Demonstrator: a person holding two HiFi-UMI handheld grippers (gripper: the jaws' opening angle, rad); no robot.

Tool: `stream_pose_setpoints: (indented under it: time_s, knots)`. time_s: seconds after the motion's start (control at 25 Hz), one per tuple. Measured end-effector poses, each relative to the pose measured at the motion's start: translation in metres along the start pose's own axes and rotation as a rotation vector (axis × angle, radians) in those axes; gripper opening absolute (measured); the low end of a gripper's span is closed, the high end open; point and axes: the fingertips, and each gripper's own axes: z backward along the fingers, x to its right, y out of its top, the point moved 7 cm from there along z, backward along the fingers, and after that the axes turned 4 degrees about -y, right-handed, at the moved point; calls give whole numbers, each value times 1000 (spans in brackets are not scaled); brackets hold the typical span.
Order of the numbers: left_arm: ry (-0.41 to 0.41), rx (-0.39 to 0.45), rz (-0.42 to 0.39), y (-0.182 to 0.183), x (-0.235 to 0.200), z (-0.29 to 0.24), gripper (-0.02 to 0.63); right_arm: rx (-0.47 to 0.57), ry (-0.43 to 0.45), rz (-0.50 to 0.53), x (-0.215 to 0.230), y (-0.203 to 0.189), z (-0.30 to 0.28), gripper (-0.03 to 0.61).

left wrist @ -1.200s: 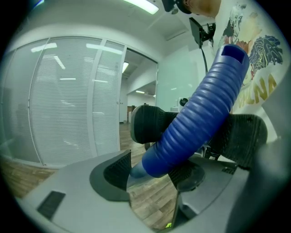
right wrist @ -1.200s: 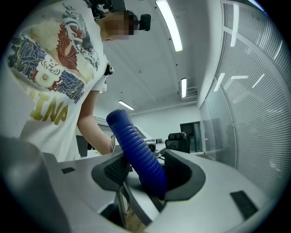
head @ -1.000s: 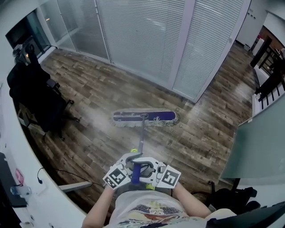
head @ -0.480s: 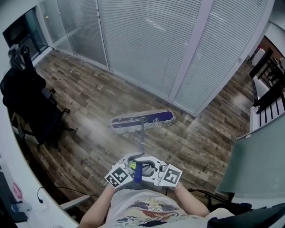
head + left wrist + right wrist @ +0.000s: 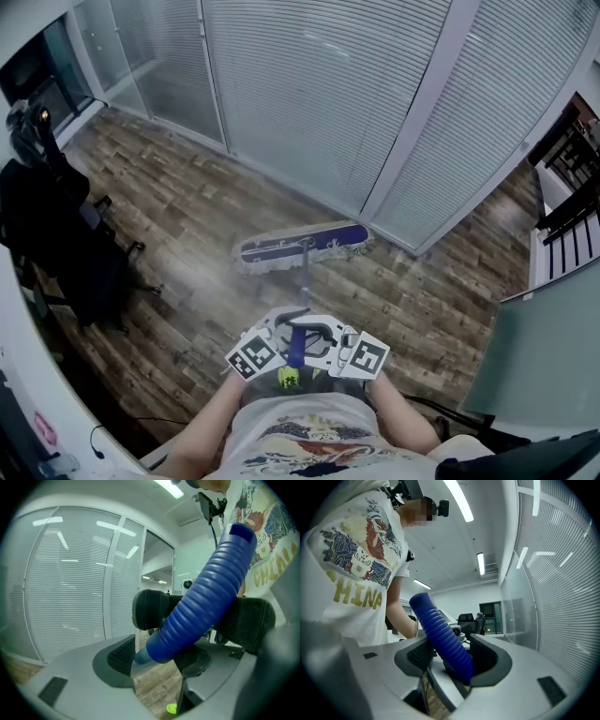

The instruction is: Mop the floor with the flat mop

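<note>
flat mop: head flat on floor, near its edge at the glass wall | left gripper, right gripper: jaws clamped on blue ribbed grip | handling: likely light, stiff pole; hold the ribbed top end

We read one word only. T-shirt of the person: large gold capitals below its printed picture. The right gripper view gives "HINA", with anything before these letters lost at the shirt's edge. The left gripper view shows the same gold word beginning "CHI", its end running out of frame. Flat mop, head view: white marks on the blue head, too small for us to read. Square markers, nearer the T-shirt than the mop head: black-and-white coded patterns, no letters.
</note>
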Motion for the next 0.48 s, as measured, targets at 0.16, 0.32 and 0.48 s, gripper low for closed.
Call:
stream_pose_setpoints:
  time_s: [0.16, 0.32, 0.48]
  knots:
    - [-16, -18, -23, 13, -51, -20, 216, 57, -29, -5, 55, 3, -2, 222]
    - [-17, -31, -23, 15, -94, -36, 218, 42, -22, -3, 101, -8, -4, 225]
    - [-17, -38, -27, 19, -144, -59, 218, 10, -28, -38, 155, -18, -2, 229]
